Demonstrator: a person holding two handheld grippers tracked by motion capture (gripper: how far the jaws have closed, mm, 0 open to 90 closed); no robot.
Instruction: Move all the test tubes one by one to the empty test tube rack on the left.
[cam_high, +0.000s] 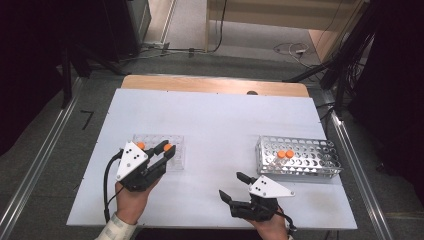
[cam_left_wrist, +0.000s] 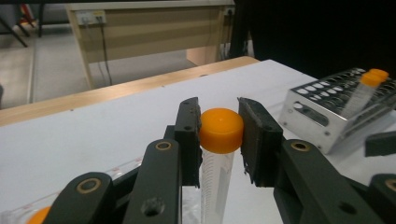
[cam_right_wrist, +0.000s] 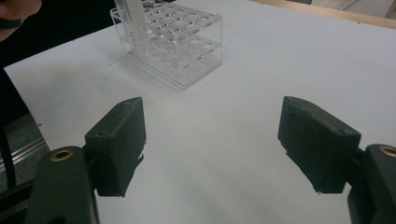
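My left gripper (cam_high: 166, 150) is shut on the orange cap of a clear tube (cam_left_wrist: 221, 127), which hangs upright between the pads over the near edge of a clear plastic rack (cam_high: 176, 161). A second orange-capped tube (cam_high: 140, 145) stands in that rack. At the right, a metal rack (cam_high: 320, 162) holds two orange-capped tubes (cam_high: 285, 154). My right gripper (cam_high: 232, 185) hovers over the bare table in front of the metal rack, open with nothing between its pads (cam_right_wrist: 119, 144). In the right gripper view, the clear rack (cam_right_wrist: 187, 56) lies ahead with a tube (cam_right_wrist: 133, 16) in it.
The white table (cam_high: 215, 120) has bare room between the two racks. A wooden strip (cam_high: 210, 84) runs along its far edge. Metal rails (cam_high: 40, 165) flank the table. In the left gripper view the metal rack (cam_left_wrist: 322, 112) sits to the right.
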